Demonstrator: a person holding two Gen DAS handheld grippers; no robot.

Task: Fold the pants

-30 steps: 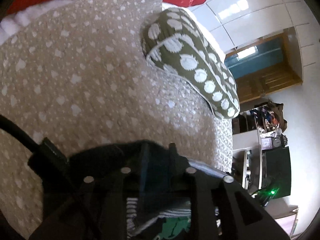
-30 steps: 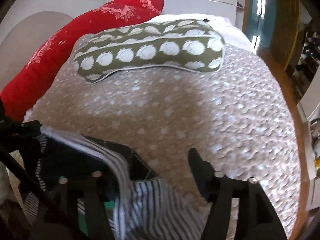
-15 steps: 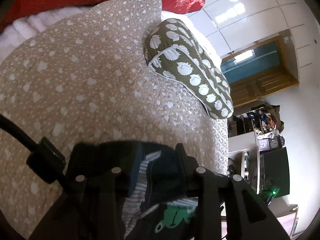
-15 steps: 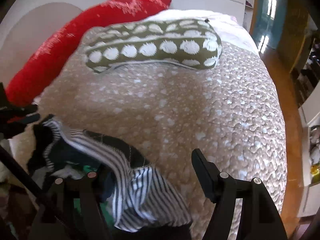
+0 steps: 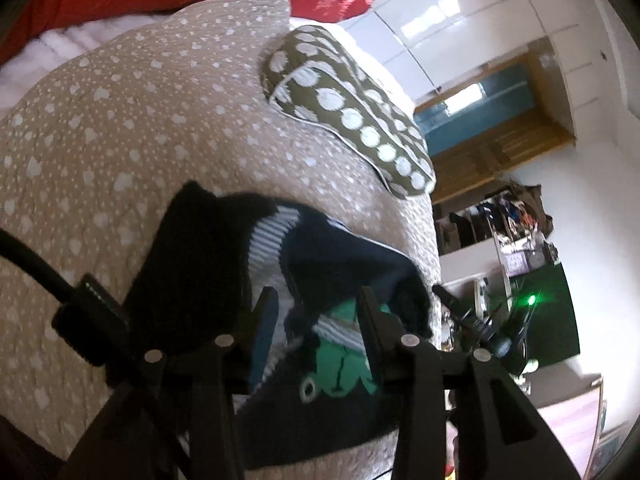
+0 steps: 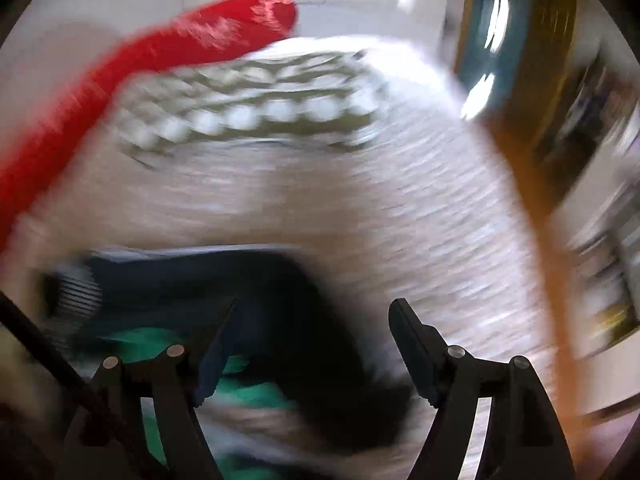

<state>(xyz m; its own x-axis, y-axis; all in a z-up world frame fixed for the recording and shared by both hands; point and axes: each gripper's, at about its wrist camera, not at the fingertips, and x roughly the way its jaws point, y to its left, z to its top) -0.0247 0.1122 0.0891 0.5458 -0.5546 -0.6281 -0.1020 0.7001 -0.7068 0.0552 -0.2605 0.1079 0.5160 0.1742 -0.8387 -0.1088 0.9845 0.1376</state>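
Fingers of the left gripper are seen parted, with the pants bunched between and beyond them; whether any cloth is pinched cannot be told. On the right gripper the jaws are spread wide and nothing is held, the dark cloth lying under and beside its left finger while bare quilt is seen past the right one. The pants are found as a crumpled heap of navy, striped and green fabric on the spotted bedspread, near its close edge, so folding is judged to be barely begun; the garment is probably laid there to be spread flat first. Ahead of the fingertips a broad stretch of quilt is left free for smoothing. Farther out that room is bounded by an olive pillow with white dots and, behind it, a red pillow. The right view is heavily blurred, so finer detail cannot be given.
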